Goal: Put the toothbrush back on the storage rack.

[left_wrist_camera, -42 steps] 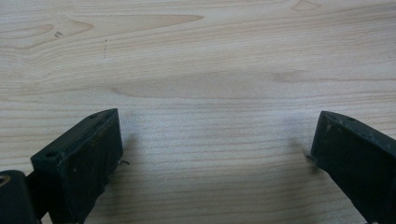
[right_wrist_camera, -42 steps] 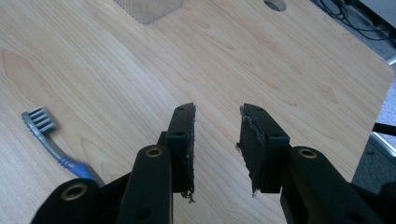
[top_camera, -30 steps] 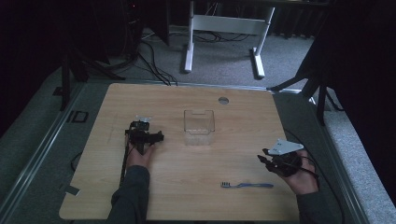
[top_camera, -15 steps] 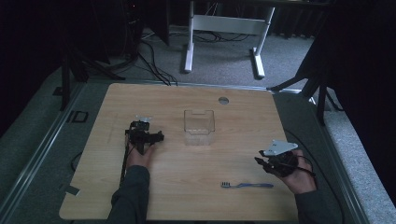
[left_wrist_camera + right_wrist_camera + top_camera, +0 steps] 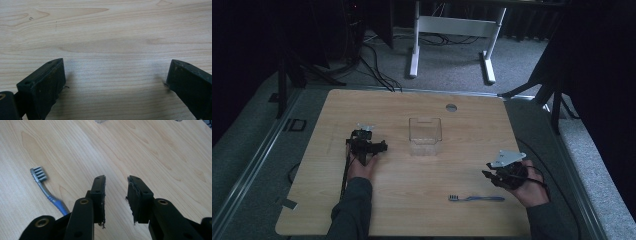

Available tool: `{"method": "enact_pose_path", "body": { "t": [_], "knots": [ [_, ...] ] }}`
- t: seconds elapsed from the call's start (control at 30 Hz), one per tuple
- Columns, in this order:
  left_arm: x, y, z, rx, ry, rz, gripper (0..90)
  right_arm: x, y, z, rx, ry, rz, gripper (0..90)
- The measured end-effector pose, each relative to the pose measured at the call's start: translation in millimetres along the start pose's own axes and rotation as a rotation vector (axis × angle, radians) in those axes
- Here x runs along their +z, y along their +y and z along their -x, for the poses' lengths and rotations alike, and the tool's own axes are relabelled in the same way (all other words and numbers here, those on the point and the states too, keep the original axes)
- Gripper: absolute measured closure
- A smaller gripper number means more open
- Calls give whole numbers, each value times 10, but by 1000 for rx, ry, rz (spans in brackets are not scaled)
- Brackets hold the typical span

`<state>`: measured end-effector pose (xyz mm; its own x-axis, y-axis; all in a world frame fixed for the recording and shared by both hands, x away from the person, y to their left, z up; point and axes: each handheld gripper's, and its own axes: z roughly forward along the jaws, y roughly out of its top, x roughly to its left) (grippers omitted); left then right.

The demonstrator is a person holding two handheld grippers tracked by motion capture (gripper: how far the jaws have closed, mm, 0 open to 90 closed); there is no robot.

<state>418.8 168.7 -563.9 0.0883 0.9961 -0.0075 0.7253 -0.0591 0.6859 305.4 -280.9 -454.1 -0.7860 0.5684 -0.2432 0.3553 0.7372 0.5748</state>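
1. The right gripper [image 5: 490, 174] has drifted a little toward the desk's [image 5: 392, 210] near edge over the last second. In the high view it now hangs just behind the handle end of the toothbrush [image 5: 476, 198], near the desk's near right corner.
2. Its jaws stand partly spread with nothing between them; the right gripper view [image 5: 116, 182] shows bare wood in the gap and the toothbrush [image 5: 46, 190] off to one side, bristles up, untouched.
3. My guess is that the small shift is lining up for a pick-up, which has not begun.
4. The left gripper [image 5: 363, 134] has kept its place toward the left edge, jaws spread wide over bare wood [image 5: 115, 72].
5. The clear plastic box [image 5: 425, 136] sits empty at the desk's middle, well apart from the toothbrush; probably that is where it goes.
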Motion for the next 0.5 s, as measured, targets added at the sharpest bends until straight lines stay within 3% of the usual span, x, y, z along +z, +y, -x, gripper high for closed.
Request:
{"method": "enact_pose_path", "body": {
  "t": [0.5],
  "knots": [
    [0, 0, 0, 0, 0, 0, 24, 23, 65, -16, -32, 30, -25, 657]
  ]
}}
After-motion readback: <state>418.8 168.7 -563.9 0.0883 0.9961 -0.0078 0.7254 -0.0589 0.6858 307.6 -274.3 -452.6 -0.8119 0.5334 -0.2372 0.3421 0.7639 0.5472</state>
